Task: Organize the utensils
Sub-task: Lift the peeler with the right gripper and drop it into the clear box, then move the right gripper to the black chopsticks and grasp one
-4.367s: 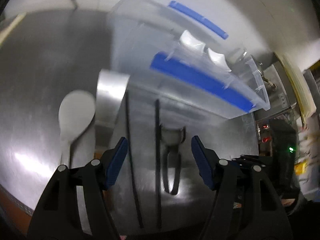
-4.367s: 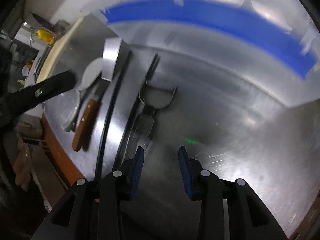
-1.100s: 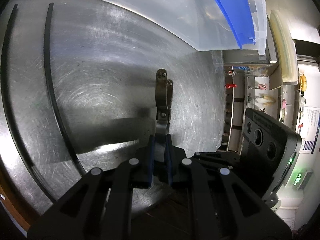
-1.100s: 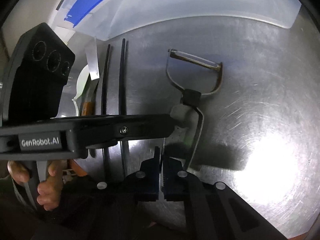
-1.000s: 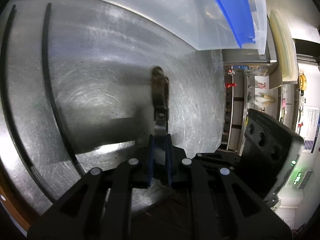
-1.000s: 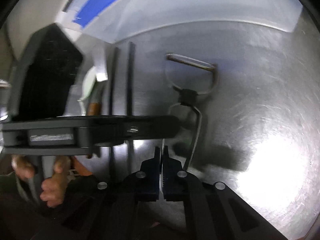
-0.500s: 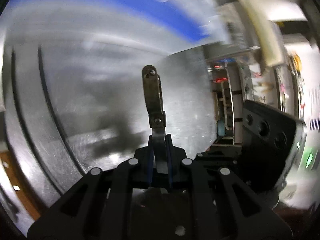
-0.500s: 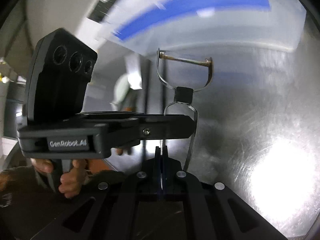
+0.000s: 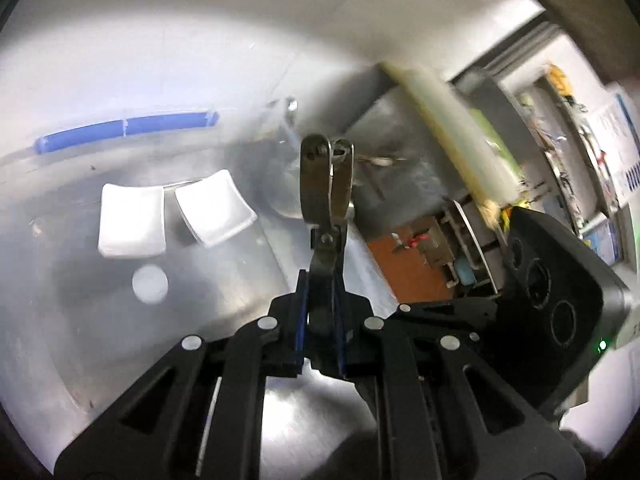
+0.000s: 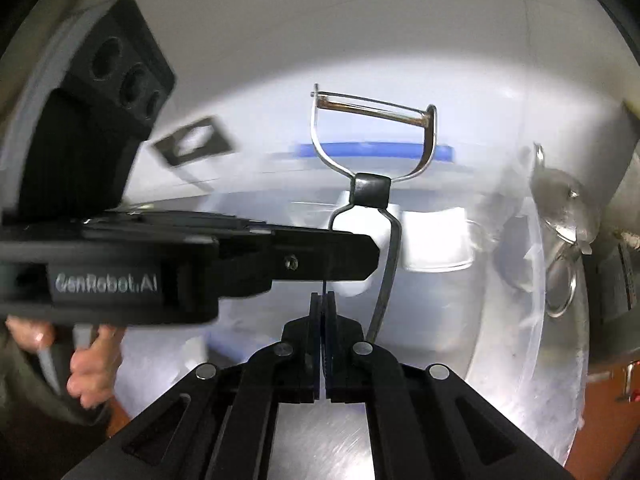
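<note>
Peeler [image 9: 326,184]: was held up off the worktop [image 9: 300,420], in front of the clear bin [image 9: 60,280].

Left wrist view, from the left: showed the bin's blue handle [image 9: 128,130], then two white dishes [image 9: 132,220] side by side inside the bin. Showed next the left hand-held gripper [image 9: 320,320] clenched on the peeler's stem, with the head pointing away and edge-on. Caught the right unit's black body at far right.

Right wrist view, from the left: caught a hand [image 10: 88,376] on the left unit's grip, blurred. Showed that unit's fingers [image 10: 352,256] reaching in sideways across the peeler's wire loop. Showed the right hand-held gripper [image 10: 323,312] pinched tight, grasping one thin side of that loop, the other side passing just right of it. Showed the blade bar topmost, slightly tilted, with the bin's rounded wall [image 10: 540,320] at right.
</note>
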Demonstrator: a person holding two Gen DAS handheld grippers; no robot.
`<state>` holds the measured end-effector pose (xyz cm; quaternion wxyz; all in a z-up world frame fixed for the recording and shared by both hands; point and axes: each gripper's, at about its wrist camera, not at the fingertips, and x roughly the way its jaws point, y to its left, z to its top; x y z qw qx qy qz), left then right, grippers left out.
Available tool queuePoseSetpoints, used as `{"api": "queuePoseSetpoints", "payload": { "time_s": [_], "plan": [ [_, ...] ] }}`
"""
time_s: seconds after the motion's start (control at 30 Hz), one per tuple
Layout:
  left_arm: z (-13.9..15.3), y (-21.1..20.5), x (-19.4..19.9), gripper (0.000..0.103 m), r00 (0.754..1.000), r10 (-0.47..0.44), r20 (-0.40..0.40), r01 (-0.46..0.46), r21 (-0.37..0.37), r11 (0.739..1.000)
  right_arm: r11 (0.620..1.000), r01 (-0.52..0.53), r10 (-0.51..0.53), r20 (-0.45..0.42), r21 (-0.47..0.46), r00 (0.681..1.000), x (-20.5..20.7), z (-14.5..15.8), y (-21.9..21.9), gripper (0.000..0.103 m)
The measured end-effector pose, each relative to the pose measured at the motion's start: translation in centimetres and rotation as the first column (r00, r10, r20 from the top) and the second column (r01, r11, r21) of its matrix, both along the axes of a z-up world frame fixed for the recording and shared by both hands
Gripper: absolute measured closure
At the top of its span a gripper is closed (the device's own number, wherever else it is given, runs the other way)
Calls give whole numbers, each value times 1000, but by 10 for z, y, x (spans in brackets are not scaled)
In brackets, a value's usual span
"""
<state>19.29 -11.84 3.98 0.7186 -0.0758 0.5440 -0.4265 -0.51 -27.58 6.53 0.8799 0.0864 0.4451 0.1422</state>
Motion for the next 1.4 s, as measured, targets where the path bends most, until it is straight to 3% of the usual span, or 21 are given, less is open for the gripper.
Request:
{"api": "queuePoseSetpoints", "payload": {
  "time_s": [0.13, 0.27, 0.4, 0.47, 0.5, 0.57, 0.67, 0.73, 0.77, 0.8, 0.87, 0.93, 1.0, 1.07, 1.17, 1.27, 1.4],
  "plan": [
    [-65, -18, 51, 93, 985, 14, -170, -6, 45, 999, 996, 84, -87, -175, -24, 981, 56, -50, -22, 100],
    [-133, -34, 74, 93, 945, 30, -326, 6, 108, 994, 992, 116, -125, -332, -47, 935, 88, -100, -29, 100],
    [-162, -38, 84, 93, 921, 48, -388, 12, 150, 989, 988, 134, -157, -440, -82, 884, 115, -123, -27, 100],
    [-165, -37, 87, 92, 919, 59, -389, 8, 168, 986, 984, 149, -176, -461, -94, 870, 129, -131, -26, 95],
    [-164, -36, 88, 91, 922, 58, -382, 18, 193, 981, 982, 148, -187, -484, -118, 855, 133, -136, -25, 87],
    [-156, -33, 83, 88, 941, 50, -336, 33, 239, 971, 980, 164, -198, -478, -111, 856, 133, -136, -29, 77],
    [-121, -6, 70, 88, 978, 89, -189, -37, 265, 964, 986, 145, -165, -343, -84, 925, 107, -98, -25, 73],
    [-74, 32, 45, 88, 990, 131, -59, -118, 186, 975, 999, 51, -51, -178, -4, 983, 62, -48, -7, 72],
    [-56, 48, 33, 85, 990, 143, -20, -139, 145, 980, 1000, 9, -6, -125, 24, 992, 45, -33, 2, 72],
    [-31, 75, 12, 80, 986, 161, 33, -163, 70, 984, 997, -60, 63, -54, 43, 997, 14, -16, 14, 72],
    [-2, 115, -20, 30, 977, 189, 98, -187, -25, 982, 984, -177, 177, 12, 22, 984, -24, -2, 47, 71],
    [18, 157, -63, 25, 955, 235, 180, -222, -91, 971, 959, -281, 280, -35, -32, 959, -47, -21, 88, 70],
    [17, 191, -99, 25, 938, 284, 200, -273, -80, 959, 920, -378, 355, -186, -107, 916, -60, -73, 133, 70],
    [4, 219, -111, 25, 925, 331, 184, -330, -40, 943, 878, -432, 347, -346, -206, 871, -68, -138, 164, 71],
    [-31, 250, -133, 25, 919, 382, 101, -386, 30, 922, 870, -439, 298, -470, -225, 831, -76, -194, 176, 70],
    [-68, 270, -150, 25, 911, 413, 3, -412, 84, 907, 889, -408, 258, -509, -209, 821, -71, -214, 175, 70],
    [-99, 272, -160, 25, 901, 429, -66, -422, 96, 901, 892, -372, 216, -483, -255, 849, -74, -218, 175, 70]
  ]
}}
